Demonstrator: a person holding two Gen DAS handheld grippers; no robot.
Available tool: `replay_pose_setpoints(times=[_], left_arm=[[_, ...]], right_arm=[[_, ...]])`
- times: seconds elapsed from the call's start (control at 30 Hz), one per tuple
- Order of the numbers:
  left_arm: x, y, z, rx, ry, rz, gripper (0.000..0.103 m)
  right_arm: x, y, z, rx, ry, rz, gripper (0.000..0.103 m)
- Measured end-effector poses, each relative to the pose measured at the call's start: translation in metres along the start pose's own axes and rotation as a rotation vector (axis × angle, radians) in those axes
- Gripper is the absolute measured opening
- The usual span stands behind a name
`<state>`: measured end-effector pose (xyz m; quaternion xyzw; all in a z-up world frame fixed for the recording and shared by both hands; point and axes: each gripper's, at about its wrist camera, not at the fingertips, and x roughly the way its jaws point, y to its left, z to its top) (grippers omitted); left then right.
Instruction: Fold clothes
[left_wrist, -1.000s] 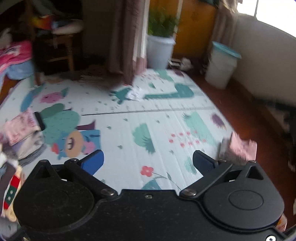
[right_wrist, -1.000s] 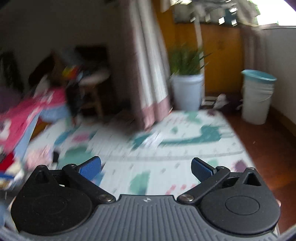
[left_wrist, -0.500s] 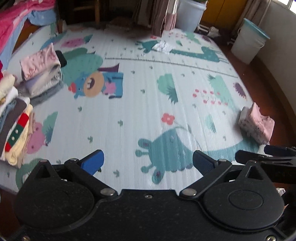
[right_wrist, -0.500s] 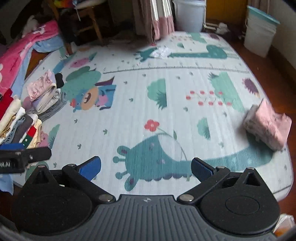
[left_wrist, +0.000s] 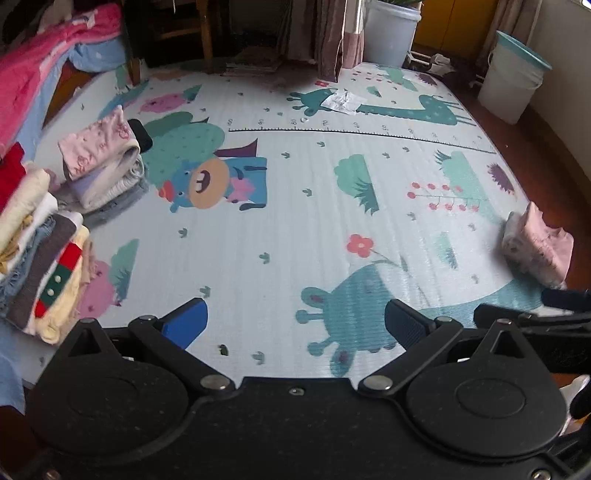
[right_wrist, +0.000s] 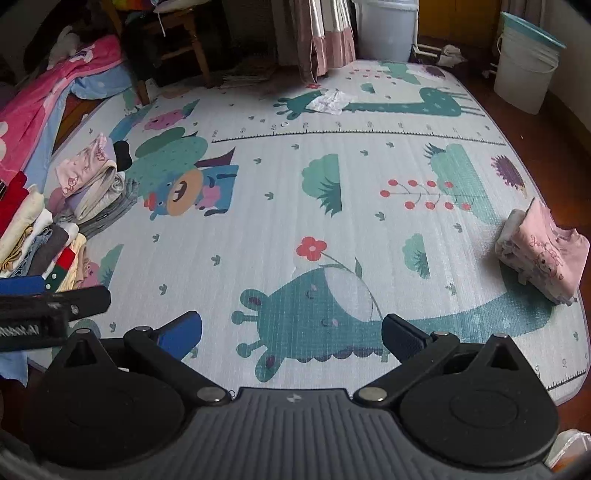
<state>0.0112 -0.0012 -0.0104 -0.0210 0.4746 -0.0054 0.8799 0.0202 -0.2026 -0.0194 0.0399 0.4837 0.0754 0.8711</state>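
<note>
White lettering on the left gripper (right_wrist: 51, 306) is partly legible, ending in ".AI". Numerals along the play mat's (right_wrist: 369, 221) ruler line are too small to make out.

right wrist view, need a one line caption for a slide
Open right hand-held gripper above the play mat, folded pink garment at right, stacked clothes at left.

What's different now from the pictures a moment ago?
Both cameras tipped down from the curtains and plant to the cartoon-print play mat. The left gripper and right gripper stayed open and empty. The folded pink garment and the folded clothes stacks did not move.
</note>
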Motion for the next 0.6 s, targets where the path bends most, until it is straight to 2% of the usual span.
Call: replay_pose_setpoints(times=[0.13,0.6], left_arm=[[-0.005,0.000,-0.005,0.020,-0.018,0.008,0.103],[-0.014,0.005,-0.008,-0.002,-0.042,-0.027,0.103]], right_arm=[[-0.004,0.006,-0.001,-0.007,-0.013,0.007,0.103],[-0.003,0.018,-0.006,-0.034,-0.015,0.003,0.103]])
